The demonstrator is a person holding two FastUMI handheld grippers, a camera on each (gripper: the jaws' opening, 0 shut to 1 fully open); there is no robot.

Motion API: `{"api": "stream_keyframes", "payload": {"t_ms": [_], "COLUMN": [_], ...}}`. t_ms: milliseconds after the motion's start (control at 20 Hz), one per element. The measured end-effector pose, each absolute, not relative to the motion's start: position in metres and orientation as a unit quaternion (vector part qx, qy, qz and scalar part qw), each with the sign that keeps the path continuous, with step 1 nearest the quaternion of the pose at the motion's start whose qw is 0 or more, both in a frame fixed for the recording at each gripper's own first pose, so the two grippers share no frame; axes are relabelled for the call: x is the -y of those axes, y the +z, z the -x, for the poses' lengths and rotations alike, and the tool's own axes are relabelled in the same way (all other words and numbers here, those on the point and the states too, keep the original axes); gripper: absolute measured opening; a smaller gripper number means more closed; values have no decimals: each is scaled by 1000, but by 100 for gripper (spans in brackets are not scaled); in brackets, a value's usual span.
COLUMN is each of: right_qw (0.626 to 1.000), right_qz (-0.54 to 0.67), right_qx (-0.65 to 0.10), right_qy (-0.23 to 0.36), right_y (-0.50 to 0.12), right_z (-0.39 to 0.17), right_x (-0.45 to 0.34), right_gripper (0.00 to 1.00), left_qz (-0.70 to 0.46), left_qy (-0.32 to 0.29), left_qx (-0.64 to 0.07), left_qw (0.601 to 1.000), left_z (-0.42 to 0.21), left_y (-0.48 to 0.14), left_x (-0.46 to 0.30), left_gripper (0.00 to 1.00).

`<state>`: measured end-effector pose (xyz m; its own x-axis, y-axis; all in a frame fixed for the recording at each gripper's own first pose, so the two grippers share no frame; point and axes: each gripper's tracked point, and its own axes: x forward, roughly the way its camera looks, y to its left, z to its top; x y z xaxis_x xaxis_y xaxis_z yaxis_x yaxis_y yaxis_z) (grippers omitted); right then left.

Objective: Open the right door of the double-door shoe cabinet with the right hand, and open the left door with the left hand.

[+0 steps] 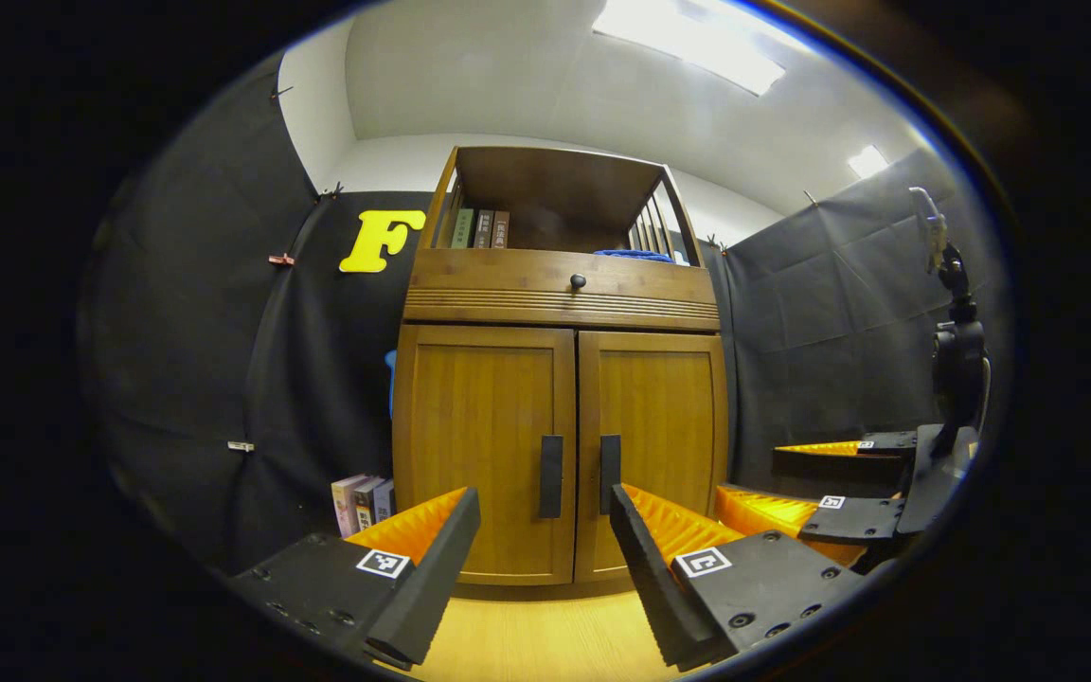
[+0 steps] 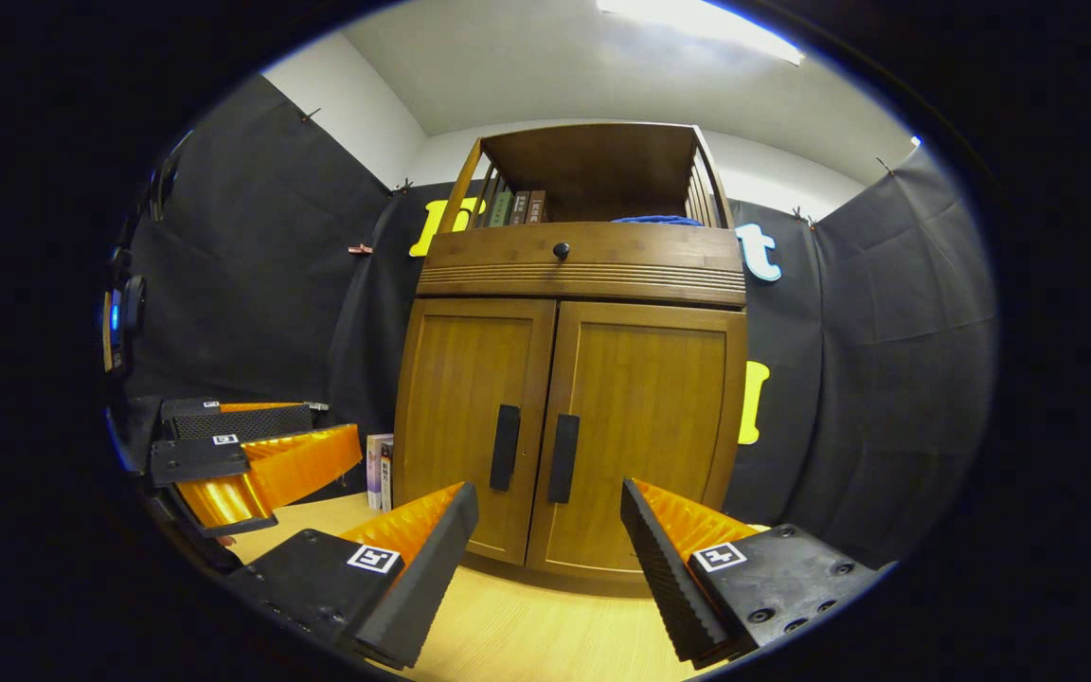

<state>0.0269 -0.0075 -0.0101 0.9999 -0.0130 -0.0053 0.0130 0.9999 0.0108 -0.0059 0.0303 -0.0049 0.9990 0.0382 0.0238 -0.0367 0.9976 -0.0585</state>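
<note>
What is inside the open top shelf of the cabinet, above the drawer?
A few upright books at its left and something blue at its right. The shelf's front edge covers their lower parts, so the blue thing cannot be identified.

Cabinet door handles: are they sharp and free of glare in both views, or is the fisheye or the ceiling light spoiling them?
Left gripper view: both handles sharp and evenly lit, the ceiling light blown out overhead, the cabinet bowed by fisheye. Right gripper view: handles crisp, no glare on the doors.

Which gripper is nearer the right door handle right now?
Right, narrowly. The right gripper faces the right door handle almost head-on, short of it. The left gripper is centred on the left door handle, alongside.
</note>
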Motion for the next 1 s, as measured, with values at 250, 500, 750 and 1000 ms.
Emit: {"api": "stream_keyframes", "payload": {"t_ms": [250, 500, 750, 1000], "right_qw": [1000, 1000, 998, 996], "right_qz": [-4, 0, 21, -10], "right_qx": [-2, -6, 16, -33], "right_qy": [-23, -25, -57, -81], "right_y": [-17, -27, -45, -85], "right_z": [-71, -125, -192, -235], "right_x": [13, 8, 19, 19], "right_gripper": [96, 96, 95, 92], "left_qz": [33, 44, 43, 41], "left_qy": [13, 19, 20, 22], "left_qx": [12, 4, -2, 9], "left_qw": [999, 999, 999, 999], "left_z": [19, 31, 40, 47], "left_y": [-8, -19, -25, -25], "left_x": [-36, -50, -64, -75], "left_gripper": [86, 87, 86, 87]}}
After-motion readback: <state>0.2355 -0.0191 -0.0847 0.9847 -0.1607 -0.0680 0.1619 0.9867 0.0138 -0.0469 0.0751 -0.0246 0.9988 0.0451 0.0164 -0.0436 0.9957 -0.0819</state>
